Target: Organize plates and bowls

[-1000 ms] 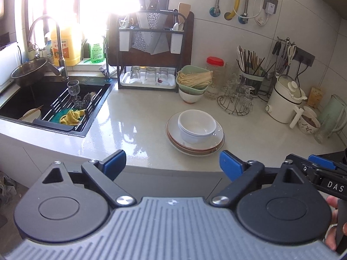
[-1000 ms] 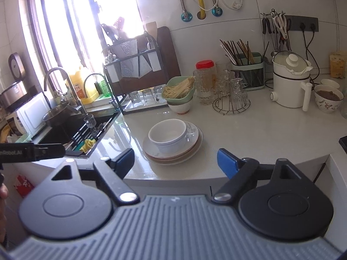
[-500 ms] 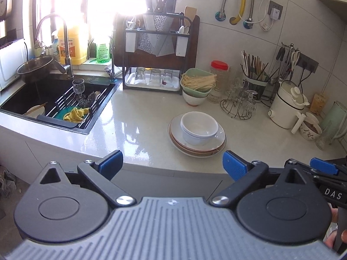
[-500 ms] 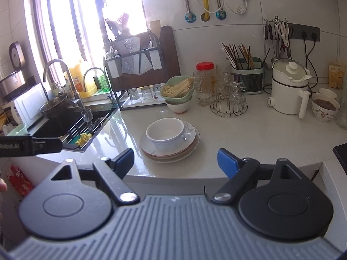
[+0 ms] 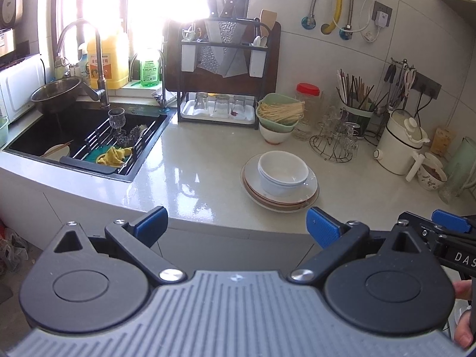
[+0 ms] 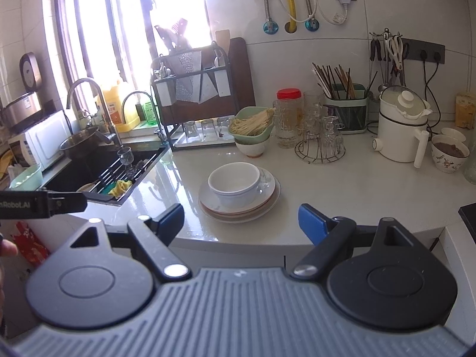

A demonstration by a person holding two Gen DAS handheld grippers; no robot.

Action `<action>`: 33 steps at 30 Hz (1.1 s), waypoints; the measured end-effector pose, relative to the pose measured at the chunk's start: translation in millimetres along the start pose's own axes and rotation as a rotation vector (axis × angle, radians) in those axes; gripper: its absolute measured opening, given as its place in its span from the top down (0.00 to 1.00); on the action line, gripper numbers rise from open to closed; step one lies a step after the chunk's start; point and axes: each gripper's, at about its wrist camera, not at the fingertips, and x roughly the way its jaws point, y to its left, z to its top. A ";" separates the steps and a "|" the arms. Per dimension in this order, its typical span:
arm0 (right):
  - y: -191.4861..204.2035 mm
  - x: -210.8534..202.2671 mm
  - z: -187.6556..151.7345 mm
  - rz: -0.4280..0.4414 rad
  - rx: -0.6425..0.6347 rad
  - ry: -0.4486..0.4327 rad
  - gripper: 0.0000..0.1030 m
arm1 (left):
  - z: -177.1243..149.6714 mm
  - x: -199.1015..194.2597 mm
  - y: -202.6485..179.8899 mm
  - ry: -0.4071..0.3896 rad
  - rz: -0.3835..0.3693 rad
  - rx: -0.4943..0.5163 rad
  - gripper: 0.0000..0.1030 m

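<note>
A stack of plates (image 5: pixel 253 175) (image 6: pixel 269 184) lies on the pale counter, with white bowls (image 5: pixel 282 172) (image 6: pixel 235 181) nested upright on top. Both grippers hover off the counter's front edge, short of the stack and not touching it. My left gripper (image 5: pixel 236 223) is open wide with nothing between its blue pads. My right gripper (image 6: pixel 241 218) is also open and empty. Each gripper's body shows at the edge of the other's view.
A green bowl of dry noodles (image 5: pixel 279 113) sits on a white bowl behind the stack. A black sink (image 5: pixel 74 131) with a drain rack is at left. A rack of glasses (image 5: pixel 220 107), a wire glass stand (image 5: pixel 333 142) and a white kettle (image 5: pixel 398 145) line the back.
My left gripper's jaws have spread slightly wider. Both hands have stayed almost still, and the plates and bowls have not moved.
</note>
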 end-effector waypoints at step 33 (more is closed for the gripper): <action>-11.4 -6.6 1.3 -0.006 0.041 -0.019 0.17 | 0.1 -0.4 -17.3 0.039 0.001 0.031 0.02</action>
